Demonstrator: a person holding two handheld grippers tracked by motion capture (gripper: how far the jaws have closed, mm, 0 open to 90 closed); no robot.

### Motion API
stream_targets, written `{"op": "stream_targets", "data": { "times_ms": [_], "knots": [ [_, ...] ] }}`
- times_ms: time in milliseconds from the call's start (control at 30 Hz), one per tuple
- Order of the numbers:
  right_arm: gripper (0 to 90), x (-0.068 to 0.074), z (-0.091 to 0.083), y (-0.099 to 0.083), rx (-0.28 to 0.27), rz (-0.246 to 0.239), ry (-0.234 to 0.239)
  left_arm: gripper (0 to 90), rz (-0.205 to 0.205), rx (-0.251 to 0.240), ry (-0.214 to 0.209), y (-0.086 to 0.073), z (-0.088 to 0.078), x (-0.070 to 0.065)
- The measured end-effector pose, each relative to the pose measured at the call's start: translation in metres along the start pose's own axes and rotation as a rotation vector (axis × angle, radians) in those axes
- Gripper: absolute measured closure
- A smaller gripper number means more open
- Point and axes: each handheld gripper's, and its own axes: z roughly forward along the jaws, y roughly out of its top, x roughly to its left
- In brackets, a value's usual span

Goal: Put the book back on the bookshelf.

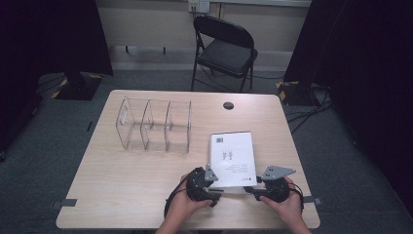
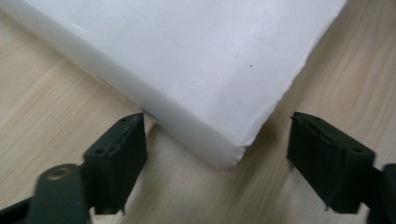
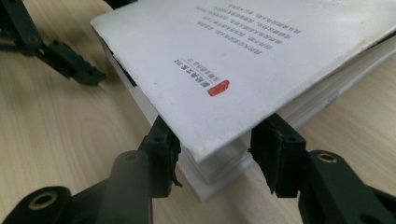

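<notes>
The right hand-held gripper [image 3: 212,154] has its jaws around the near corner of the white book [image 3: 261,60], close at both sides, and the cover lifts a little there. The left hand-held gripper [image 2: 217,154] is open, its jaws apart at the book's other near corner. The book lies on the wooden surface [image 1: 146,180], near a clear plastic file rack [image 1: 153,126].

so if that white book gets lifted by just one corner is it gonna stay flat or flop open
Probably flop: the white book is a thick softcover, and its cover already lifts off the page block at the corner between the right gripper jaws. It looks fairly heavy for a corner grip, so pages may sag. The smooth cover could slip on the wooden table.
</notes>
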Motion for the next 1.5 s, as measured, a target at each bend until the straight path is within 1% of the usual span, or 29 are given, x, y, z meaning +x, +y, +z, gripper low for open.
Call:
{"op": "stream_targets", "data": {
  "times_ms": [33,100,133,200,233,267,367,400,433,467,533,600,633,667,700,733,833,900,933,1000,1033,1133,1200,1267,1300,1367,1400,1433,1500],
  "knots": [
    [52.7,0.0,0.0,0.0,0.0,0.0,0.0,18.8,-0.003,-0.005,-0.011,-0.001,0.001,-0.001],
    [52.7,0.0,-0.001,0.001,-0.009,0.005,0.0,17.0,0.006,-0.014,-0.016,-0.002,0.001,0.001],
    [52.7,0.0,-0.001,0.001,-0.009,0.002,0.0,16.2,0.022,-0.007,-0.015,-0.002,0.0,0.004],
    [52.7,0.0,0.0,0.001,-0.008,0.001,-0.002,17.9,0.0,-0.023,0.001,-0.003,0.0,0.007],
    [52.8,0.0,0.001,0.001,-0.007,0.001,-0.001,17.8,-0.014,-0.019,0.006,-0.002,-0.002,0.009],
    [53.0,-0.001,0.001,0.001,-0.01,-0.003,-0.003,17.9,-0.015,-0.034,0.001,-0.002,-0.004,0.01],
    [53.2,-0.002,0.001,0.0,-0.016,-0.002,0.004,17.2,0.028,-0.067,-0.012,0.003,-0.015,0.011],
    [53.2,-0.002,0.001,0.0,-0.016,-0.002,0.004,17.2,0.03,-0.076,-0.019,0.005,-0.016,0.011],
    [53.3,-0.003,0.001,0.0,-0.017,0.001,0.004,17.1,0.043,-0.081,-0.026,0.009,-0.017,0.01],
    [53.4,-0.003,0.001,0.0,-0.016,-0.001,0.0,17.2,0.067,-0.061,-0.016,0.011,-0.017,0.009],
    [53.9,-0.003,0.001,0.001,-0.018,0.003,-0.002,15.3,0.087,-0.044,-0.024,0.016,-0.013,0.006],
    [54.3,-0.003,0.001,0.001,-0.024,0.009,0.001,14.2,0.106,-0.035,0.022,0.021,-0.008,0.003],
    [54.9,-0.004,0.0,0.001,-0.026,0.013,0.001,14.4,0.116,-0.044,0.037,0.024,-0.007,0.002],
    [55.2,-0.004,0.0,0.002,-0.029,0.009,0.002,14.7,0.111,-0.053,0.043,0.026,-0.007,0.001],
    [55.2,-0.004,0.0,0.002,-0.029,0.007,0.003,14.4,0.13,-0.044,0.055,0.029,-0.006,0.001],
    [55.2,-0.004,0.0,0.003,-0.028,0.006,0.004,13.9,0.135,-0.046,0.063,0.031,-0.004,0.001],
    [55.3,-0.004,0.0,0.003,-0.025,0.006,0.004,8.8,0.157,-0.033,0.073,0.036,0.0,-0.001],
    [56.2,-0.004,0.0,0.004,-0.029,0.011,0.006,4.4,0.167,-0.037,0.082,0.039,0.004,-0.004],
    [57.3,-0.004,-0.001,0.005,-0.034,0.01,0.008,3.1,0.183,-0.045,0.076,0.04,0.005,-0.005],
    [59.4,-0.004,-0.002,0.007,-0.05,0.018,0.024,0.0,0.195,-0.05,0.085,0.042,0.008,-0.008],
    [59.4,-0.004,-0.002,0.007,-0.05,0.018,0.024,0.0,0.202,-0.044,0.101,0.043,0.01,-0.01],
    [59.8,-0.003,-0.001,0.009,-0.042,0.013,0.021,0.0,0.215,-0.039,0.117,0.048,0.013,-0.011],
    [59.9,-0.003,-0.001,0.01,-0.039,0.015,0.018,0.0,0.204,-0.05,0.123,0.049,0.014,-0.012],
    [59.9,-0.003,-0.001,0.011,-0.044,0.017,0.021,0.0,0.215,-0.049,0.139,0.05,0.016,-0.012],
    [59.9,-0.002,-0.001,0.011,-0.046,0.017,0.021,0.0,0.223,-0.046,0.154,0.051,0.017,-0.013],
    [59.9,-0.003,-0.001,0.011,-0.042,0.018,0.021,0.0,0.226,-0.04,0.166,0.051,0.019,-0.014],
    [59.9,-0.003,-0.001,0.011,-0.042,0.018,0.021,0.0,0.221,-0.05,0.174,0.051,0.02,-0.015],
    [59.9,-0.003,-0.001,0.011,-0.042,0.018,0.022,0.0,0.236,-0.038,0.183,0.051,0.02,-0.016],
    [59.8,-0.003,-0.001,0.011,-0.042,0.019,0.025,0.3,0.249,-0.035,0.195,0.05,0.021,-0.017]
  ]
}}
